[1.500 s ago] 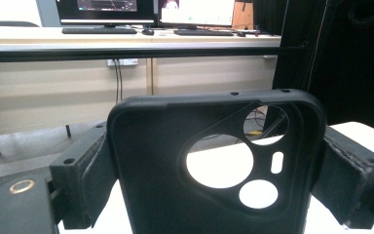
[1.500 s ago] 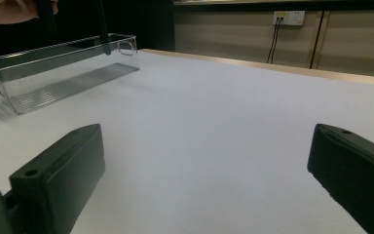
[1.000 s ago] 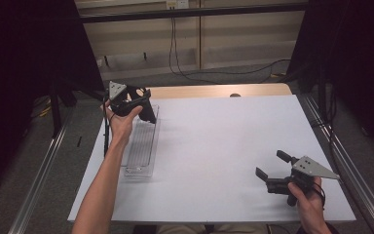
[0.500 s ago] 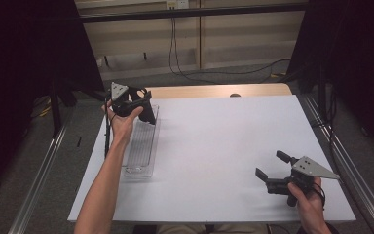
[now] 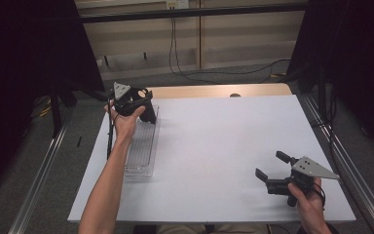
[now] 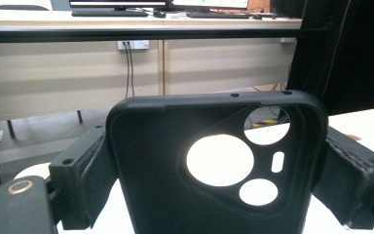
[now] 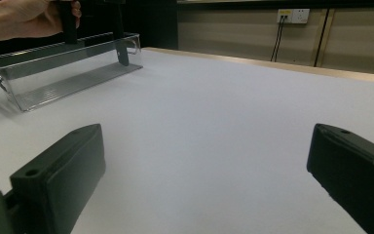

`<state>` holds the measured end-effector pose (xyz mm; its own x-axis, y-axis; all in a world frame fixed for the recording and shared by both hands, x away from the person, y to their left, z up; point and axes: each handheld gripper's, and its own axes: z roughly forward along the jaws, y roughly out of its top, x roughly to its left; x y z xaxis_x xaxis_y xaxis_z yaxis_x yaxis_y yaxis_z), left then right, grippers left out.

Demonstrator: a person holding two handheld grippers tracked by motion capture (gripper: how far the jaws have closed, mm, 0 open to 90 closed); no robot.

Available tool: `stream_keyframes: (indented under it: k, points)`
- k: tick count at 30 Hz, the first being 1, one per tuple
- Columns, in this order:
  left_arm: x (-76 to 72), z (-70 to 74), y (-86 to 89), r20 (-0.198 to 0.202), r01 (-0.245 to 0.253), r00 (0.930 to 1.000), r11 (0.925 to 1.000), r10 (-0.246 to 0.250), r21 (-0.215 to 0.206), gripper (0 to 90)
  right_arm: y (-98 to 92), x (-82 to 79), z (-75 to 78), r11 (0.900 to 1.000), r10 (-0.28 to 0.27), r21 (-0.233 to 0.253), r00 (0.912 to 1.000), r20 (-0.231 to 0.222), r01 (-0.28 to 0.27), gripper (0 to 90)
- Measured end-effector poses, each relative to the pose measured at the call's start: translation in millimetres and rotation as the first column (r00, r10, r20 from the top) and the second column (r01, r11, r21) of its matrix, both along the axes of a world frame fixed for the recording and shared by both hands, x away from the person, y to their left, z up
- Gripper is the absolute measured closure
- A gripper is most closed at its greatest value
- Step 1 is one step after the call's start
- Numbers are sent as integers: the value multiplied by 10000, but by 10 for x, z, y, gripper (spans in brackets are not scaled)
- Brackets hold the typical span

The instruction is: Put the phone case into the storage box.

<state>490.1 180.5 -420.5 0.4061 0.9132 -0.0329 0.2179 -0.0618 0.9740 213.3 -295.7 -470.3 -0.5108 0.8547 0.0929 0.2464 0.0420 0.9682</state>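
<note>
Left hand-held gripper [image 5: 143,108] is pinching the black phone case [image 6: 214,165] upright, right over the far end of the clear tray [image 5: 143,151]. Right hand-held gripper [image 5: 272,170] sits spread, well apart.

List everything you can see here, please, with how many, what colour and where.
Phone case: one, black, clamped in the left claw above the tray's far end.
Tray: one, clear plastic, long, on the table's left side.
Table: one, white top with a wooden strip at the far edge.
Wall socket: one, white, on the wall behind the table.
Left claw: one, black, raised over the tray, shut on the case.
Right claw: one, black, open, low at the table's near right corner.
</note>
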Motion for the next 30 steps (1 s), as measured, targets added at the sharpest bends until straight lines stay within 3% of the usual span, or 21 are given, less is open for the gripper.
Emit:
stream_keyframes:
  k: [3,7,9,10,13,15,21,30]
  points:
    - [-1,0,-6,5,-62,10000,10000,62,35,126,3,0,0,10000,51,25,10000,-20,-51,2]
    - [-9,3,-44,10,-373,9993,9988,373,324,121,5,-5,1,10000,53,-21,10000,-2,-53,2]
    - [-11,-1,-73,70,-636,9980,9976,634,277,121,9,-5,2,10000,3,48,10000,-15,-3,1]
    - [-3,0,-76,94,-678,9977,9966,674,468,121,7,-3,1,10000,78,22,10000,-25,-78,2]
    - [-1,0,-100,97,-1205,9927,9907,1201,628,121,6,-4,2,10000,61,26,10000,14,-61,2]
    - [3,-12,-119,172,-1381,9904,9892,1374,497,121,7,-6,2,10000,81,40,10000,2,-81,2]
    - [17,-29,-150,245,-1483,9888,9883,1474,354,119,1,-9,4,9999,35,108,10000,-12,-34,2]
    - [55,-33,-199,173,-1579,9874,9860,1572,543,115,7,-3,2,9998,140,112,9999,-34,-140,2]
